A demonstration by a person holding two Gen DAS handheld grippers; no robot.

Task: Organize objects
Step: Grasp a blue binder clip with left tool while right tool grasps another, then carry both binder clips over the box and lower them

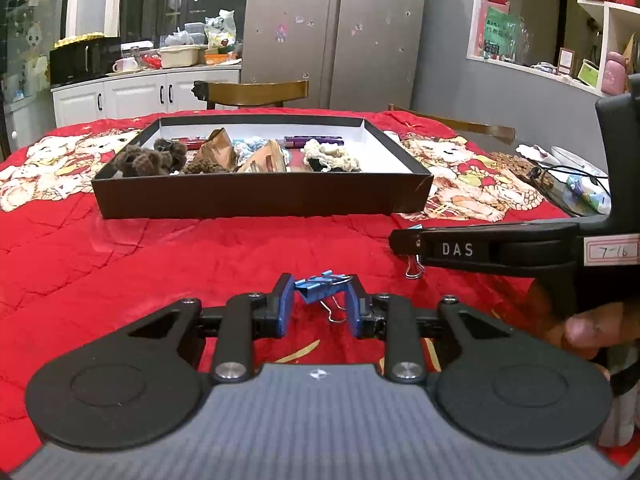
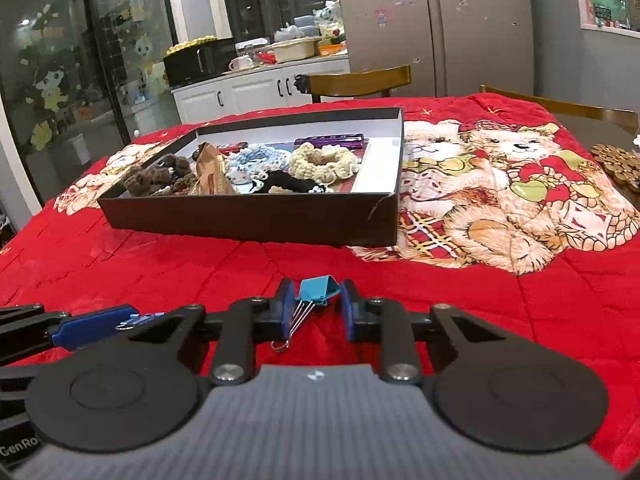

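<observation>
Left gripper (image 1: 320, 298) pinches a crumpled blue metal binder clip (image 1: 319, 285). Right gripper (image 2: 315, 304) clamps a teal binder clip (image 2: 319, 289), its wire handles dangling. Black cardboard tray (image 1: 256, 196) at twelve o'clock, contents partly hidden by its wall.

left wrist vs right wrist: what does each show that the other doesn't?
Left wrist only: the shelves, the cables at the table's right edge, and the right claw's side marked DAS.

Right wrist only: the glass door with cartoon stickers, and the left claw's blue finger from the side.

Both: the box of scrunchies, the red cloth, the fridge, and each claw, left, right, holding a blue clip.
</observation>
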